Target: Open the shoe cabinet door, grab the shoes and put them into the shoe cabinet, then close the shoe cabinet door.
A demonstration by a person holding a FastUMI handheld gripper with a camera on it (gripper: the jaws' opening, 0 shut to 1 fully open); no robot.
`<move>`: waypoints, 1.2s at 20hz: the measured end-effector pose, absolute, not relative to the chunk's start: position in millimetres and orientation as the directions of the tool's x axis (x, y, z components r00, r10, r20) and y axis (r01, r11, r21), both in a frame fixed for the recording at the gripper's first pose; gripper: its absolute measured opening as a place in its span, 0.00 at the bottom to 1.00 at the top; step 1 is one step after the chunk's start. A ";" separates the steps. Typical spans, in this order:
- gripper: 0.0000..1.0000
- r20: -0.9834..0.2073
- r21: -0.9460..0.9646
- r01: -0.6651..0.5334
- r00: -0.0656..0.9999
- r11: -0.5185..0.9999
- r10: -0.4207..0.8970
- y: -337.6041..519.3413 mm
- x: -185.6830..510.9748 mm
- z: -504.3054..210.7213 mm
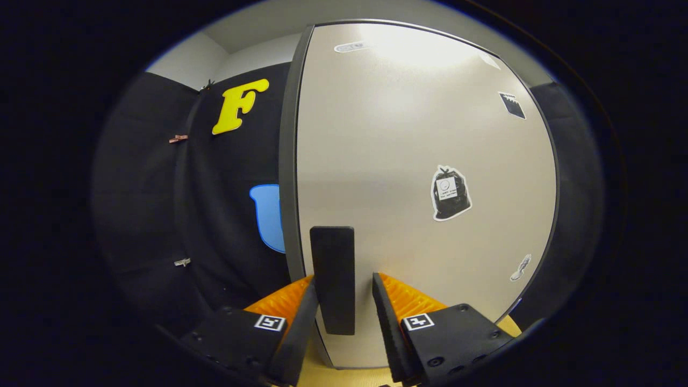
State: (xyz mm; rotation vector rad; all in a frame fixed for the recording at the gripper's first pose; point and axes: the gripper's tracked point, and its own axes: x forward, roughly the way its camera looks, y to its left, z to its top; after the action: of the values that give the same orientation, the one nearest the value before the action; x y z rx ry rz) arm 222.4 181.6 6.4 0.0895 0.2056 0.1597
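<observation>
The tool (pixel 344 301), orange-and-black fingers apart, straddles the flat black upright handle (pixel 333 269) on the pale grey shoe cabinet door (pixel 419 140), touching neither side.

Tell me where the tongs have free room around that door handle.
The tongs stand open astride the black handle on the cabinet door. A gap shows between the handle and the right pad; the left pad sits tight against it. The door face is bare right of the handle, up to the bag sticker. Left, the door edge crowds things.
</observation>
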 end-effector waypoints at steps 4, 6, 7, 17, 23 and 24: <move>0.38 -0.218 0.122 -0.129 0.964 0.984 0.153 185.1 223.9 5.5; 0.38 -0.224 0.134 -0.118 0.964 0.984 0.146 183.8 221.5 6.4; 0.38 -0.223 0.129 -0.123 0.963 0.984 0.150 184.8 226.5 4.6; 0.13 -0.219 0.145 -0.199 0.949 0.969 0.227 181.1 190.2 10.2; 0.13 -0.187 0.156 -0.234 0.947 0.960 0.262 152.4 130.4 21.4; 0.13 -0.186 0.154 -0.241 0.945 0.958 0.268 146.7 120.2 22.5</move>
State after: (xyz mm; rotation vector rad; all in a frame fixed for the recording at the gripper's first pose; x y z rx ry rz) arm 120.2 146.7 22.5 0.1305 0.2073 0.2600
